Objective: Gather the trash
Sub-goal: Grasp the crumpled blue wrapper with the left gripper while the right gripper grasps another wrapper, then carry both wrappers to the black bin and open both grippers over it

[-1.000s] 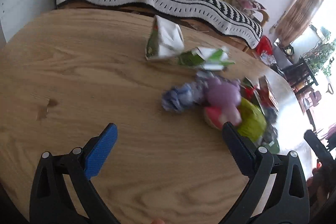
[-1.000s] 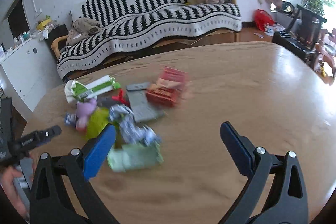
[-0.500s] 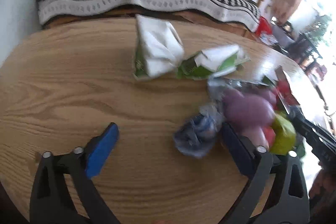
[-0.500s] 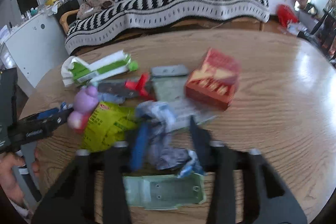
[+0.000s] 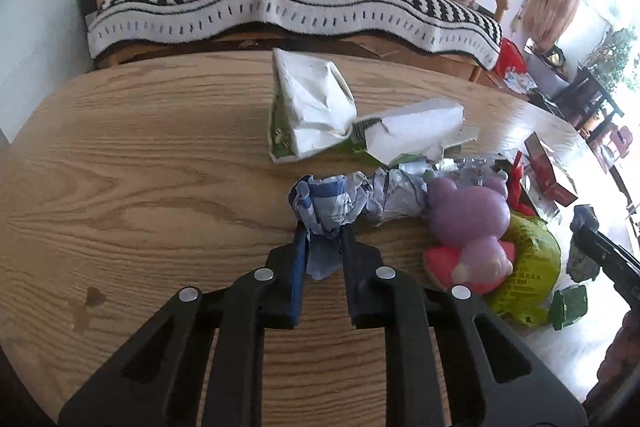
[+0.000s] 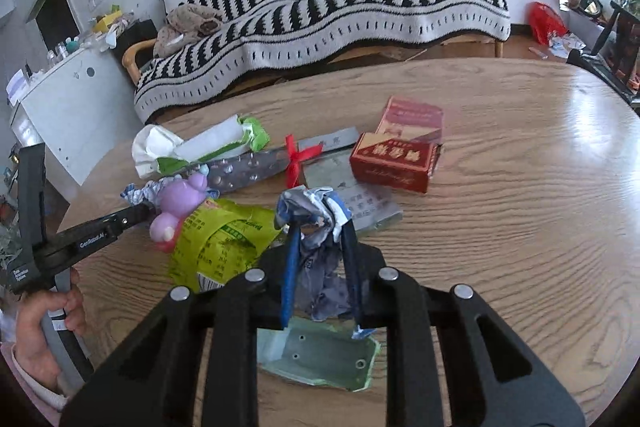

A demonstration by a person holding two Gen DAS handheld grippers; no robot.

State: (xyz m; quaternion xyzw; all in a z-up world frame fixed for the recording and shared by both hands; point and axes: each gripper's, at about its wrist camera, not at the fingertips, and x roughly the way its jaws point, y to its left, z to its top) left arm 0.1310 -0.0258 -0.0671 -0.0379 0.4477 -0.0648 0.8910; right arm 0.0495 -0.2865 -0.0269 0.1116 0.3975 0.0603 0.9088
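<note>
Bare wood lies to the left of the left gripper (image 5: 323, 239) and to the right of the right gripper (image 6: 320, 243). Between them the table (image 6: 520, 227) is crowded: purple toy (image 5: 468, 211), yellow-green bag (image 6: 224, 239), red box (image 6: 396, 159), white cartons (image 5: 316, 107), green tray (image 6: 320, 355) just below the right jaws.

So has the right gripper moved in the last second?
Yes. The right gripper went forward toward the red box, away from the table's near edge, and its jaws closed on a crumpled wrapper.
</note>
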